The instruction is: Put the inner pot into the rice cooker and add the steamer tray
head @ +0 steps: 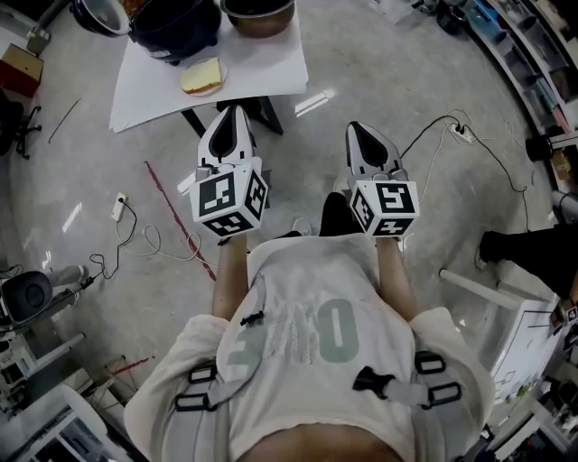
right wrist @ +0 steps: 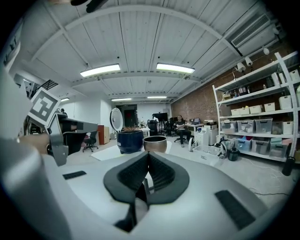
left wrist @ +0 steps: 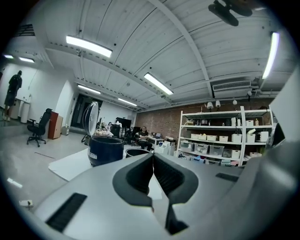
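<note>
Left tool (head: 237, 110): jaws together, nothing between them; held at the near edge of the desk (head: 271, 77), touching nothing.
Right tool (head: 355, 128): jaws together, also empty; off the desk's near right corner, over the floor.
Rice cooker (head: 176, 27): far left on the desk, lid (left wrist: 90, 117) standing open.
Inner pot (head: 259, 13): on the desk just right of the rice cooker, not in it.
Steamer tray: possibly the pale yellowish item (head: 202, 77) on the near side of the rice cooker; can't confirm.
Progress: nothing done yet, by my read.
Remaining: grip inner pot, seat it in rice cooker, then steamer tray on top.
</note>
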A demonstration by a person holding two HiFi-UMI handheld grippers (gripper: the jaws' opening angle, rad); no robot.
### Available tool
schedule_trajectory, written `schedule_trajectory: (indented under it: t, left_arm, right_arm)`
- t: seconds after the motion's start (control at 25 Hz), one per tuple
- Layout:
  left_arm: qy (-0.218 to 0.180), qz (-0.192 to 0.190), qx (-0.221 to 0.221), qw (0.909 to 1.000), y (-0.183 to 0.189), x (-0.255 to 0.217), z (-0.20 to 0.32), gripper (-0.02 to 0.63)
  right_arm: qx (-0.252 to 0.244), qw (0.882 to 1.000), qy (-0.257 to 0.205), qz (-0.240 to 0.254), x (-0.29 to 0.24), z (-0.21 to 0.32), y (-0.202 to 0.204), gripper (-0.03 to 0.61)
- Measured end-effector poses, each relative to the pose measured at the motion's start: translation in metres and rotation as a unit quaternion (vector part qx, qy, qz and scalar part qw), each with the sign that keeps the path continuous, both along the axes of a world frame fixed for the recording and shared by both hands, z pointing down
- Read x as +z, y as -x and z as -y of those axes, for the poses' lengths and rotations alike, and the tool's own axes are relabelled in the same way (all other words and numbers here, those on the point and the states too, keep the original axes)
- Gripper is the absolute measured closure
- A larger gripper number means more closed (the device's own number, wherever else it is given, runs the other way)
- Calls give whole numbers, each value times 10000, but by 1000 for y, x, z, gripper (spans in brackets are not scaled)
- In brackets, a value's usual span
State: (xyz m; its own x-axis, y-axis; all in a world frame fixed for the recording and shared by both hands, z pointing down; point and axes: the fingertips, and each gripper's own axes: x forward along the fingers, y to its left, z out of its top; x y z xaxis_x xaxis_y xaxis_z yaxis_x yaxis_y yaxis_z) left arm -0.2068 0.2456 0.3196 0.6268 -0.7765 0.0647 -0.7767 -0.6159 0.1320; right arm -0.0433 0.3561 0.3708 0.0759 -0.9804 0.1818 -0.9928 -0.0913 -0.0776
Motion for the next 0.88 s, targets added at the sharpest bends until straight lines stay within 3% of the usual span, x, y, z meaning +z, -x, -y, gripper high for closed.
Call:
schedule_trajectory:
  t: [0.44,0.68,0.88]
  left_arm:
    - [19,-137,-259,9996,-5,13,48,592]
    - [83,-128,-667,9977,-13,19,116,592]
    - [104,-58,-962,9953,-47,9,179,593]
  right_arm:
    - [-253,9994,-185,-153,-1,65,-15,569]
    - [-442,9981,-289,-325,-3,130,-39,570]
    - [-622,9972,-301,-271,-13,199,-86,569]
